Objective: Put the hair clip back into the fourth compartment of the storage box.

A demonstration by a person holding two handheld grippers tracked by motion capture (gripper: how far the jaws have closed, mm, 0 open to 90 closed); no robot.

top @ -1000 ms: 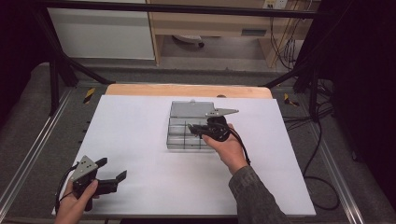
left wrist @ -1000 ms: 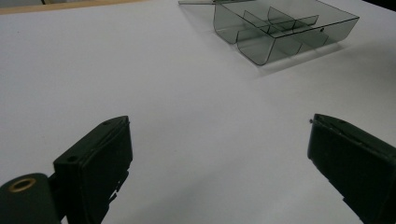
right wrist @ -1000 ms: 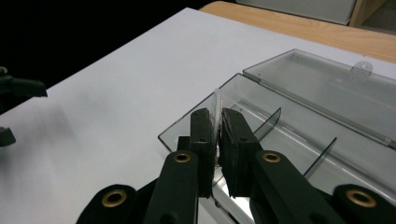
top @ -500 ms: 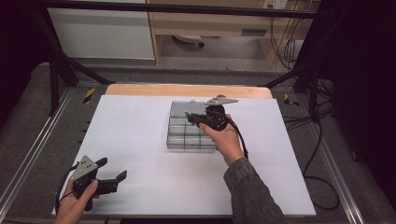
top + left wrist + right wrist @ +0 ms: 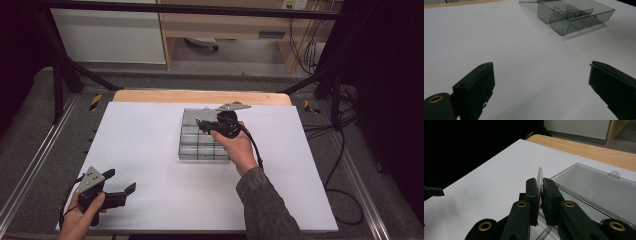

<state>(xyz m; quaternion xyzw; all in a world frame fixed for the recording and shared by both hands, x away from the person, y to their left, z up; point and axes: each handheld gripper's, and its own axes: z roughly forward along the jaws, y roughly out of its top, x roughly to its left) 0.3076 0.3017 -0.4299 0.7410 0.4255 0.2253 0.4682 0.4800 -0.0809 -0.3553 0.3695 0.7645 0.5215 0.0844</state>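
Observation:
A clear plastic compartment box (image 5: 200, 147) (image 5: 574, 15) sits at the middle of the white sheet. Its clear lid (image 5: 192, 117) (image 5: 596, 185), with a hang tab, lies open on the far side. My right gripper (image 5: 202, 123) (image 5: 539, 182) hangs over the box's far part, its jaws shut on a thin clear edge that looks like the lid's rim. At the near left corner of the sheet, my left gripper (image 5: 120, 181) (image 5: 541, 75) rests low with its jaws wide open and nothing between them.
The white sheet (image 5: 150, 150) covers a wooden table whose bare far edge (image 5: 200, 96) shows. Metal frame rails run down both sides. Cables (image 5: 345, 165) lie on the floor to the right of the table.
My right gripper has moved a little away from the person and to the left over the box, still clamped on the clear edge. The left gripper has stayed put.

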